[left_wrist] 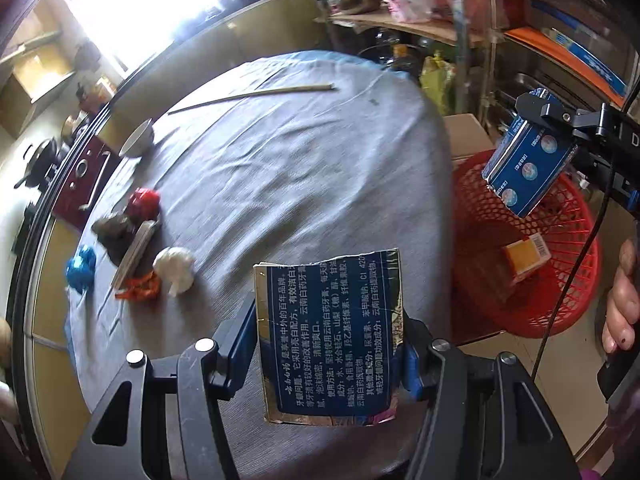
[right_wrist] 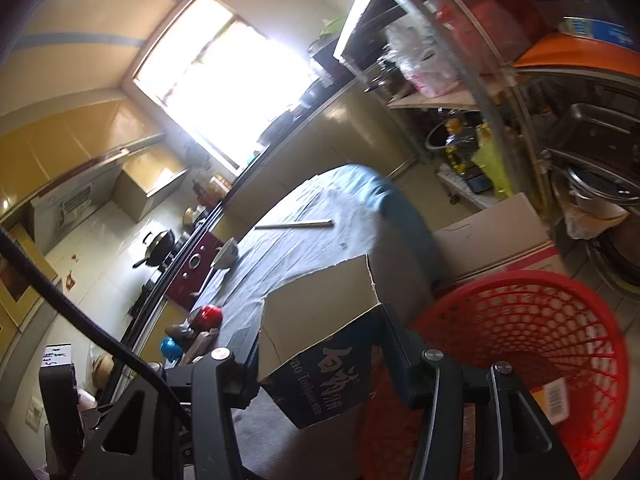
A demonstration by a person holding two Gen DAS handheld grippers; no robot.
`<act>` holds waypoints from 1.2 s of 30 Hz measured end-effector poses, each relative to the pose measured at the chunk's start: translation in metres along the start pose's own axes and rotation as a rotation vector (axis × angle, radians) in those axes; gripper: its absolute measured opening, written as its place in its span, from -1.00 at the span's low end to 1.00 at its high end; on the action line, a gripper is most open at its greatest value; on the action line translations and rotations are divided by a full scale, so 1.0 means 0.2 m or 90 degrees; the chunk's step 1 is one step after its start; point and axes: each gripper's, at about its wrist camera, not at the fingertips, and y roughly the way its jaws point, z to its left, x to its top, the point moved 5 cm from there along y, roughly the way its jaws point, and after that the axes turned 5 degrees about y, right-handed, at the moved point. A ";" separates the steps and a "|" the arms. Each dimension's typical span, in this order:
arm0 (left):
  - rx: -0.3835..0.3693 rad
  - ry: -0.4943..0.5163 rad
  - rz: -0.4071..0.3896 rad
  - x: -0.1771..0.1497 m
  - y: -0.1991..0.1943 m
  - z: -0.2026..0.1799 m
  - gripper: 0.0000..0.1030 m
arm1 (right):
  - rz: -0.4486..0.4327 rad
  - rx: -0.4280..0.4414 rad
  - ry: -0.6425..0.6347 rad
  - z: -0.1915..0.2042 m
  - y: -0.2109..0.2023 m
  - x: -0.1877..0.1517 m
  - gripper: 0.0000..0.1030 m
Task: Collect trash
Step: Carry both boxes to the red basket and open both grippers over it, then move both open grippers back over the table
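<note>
My left gripper [left_wrist: 326, 354] is shut on a torn piece of blue toothpaste box [left_wrist: 328, 332] printed with white text, held over the near edge of the cloth-covered table [left_wrist: 300, 168]. My right gripper [left_wrist: 576, 156] is shut on a second blue box piece [left_wrist: 524, 160] above the red mesh basket [left_wrist: 532, 248]. In the right wrist view that gripper [right_wrist: 324, 364] clamps the same piece [right_wrist: 320, 320], brown inside and dark blue outside, left of the basket [right_wrist: 540, 320]. Crumpled red [left_wrist: 144, 202], blue [left_wrist: 82, 268], white [left_wrist: 176, 268] and orange [left_wrist: 138, 286] scraps lie on the table's left.
The basket stands on the floor right of the table and holds an orange carton [left_wrist: 524, 256]. A bowl [left_wrist: 138, 140] and chopsticks [left_wrist: 256, 96] lie at the table's far side. A cardboard box [right_wrist: 492, 236] and cluttered shelves [left_wrist: 420, 20] stand behind the basket. A hand [left_wrist: 622, 300] shows at the right.
</note>
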 end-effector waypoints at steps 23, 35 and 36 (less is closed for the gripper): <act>-0.257 0.084 -0.002 0.35 0.20 -0.62 0.31 | -0.019 -0.088 0.110 -0.48 -0.30 0.03 0.28; -0.155 0.057 -0.050 0.22 0.06 -0.30 0.40 | -0.030 -0.076 0.069 -0.34 -0.26 0.05 0.40; -0.138 0.050 -0.054 0.20 0.05 -0.25 0.40 | -0.027 -0.074 0.064 -0.32 -0.25 0.04 0.40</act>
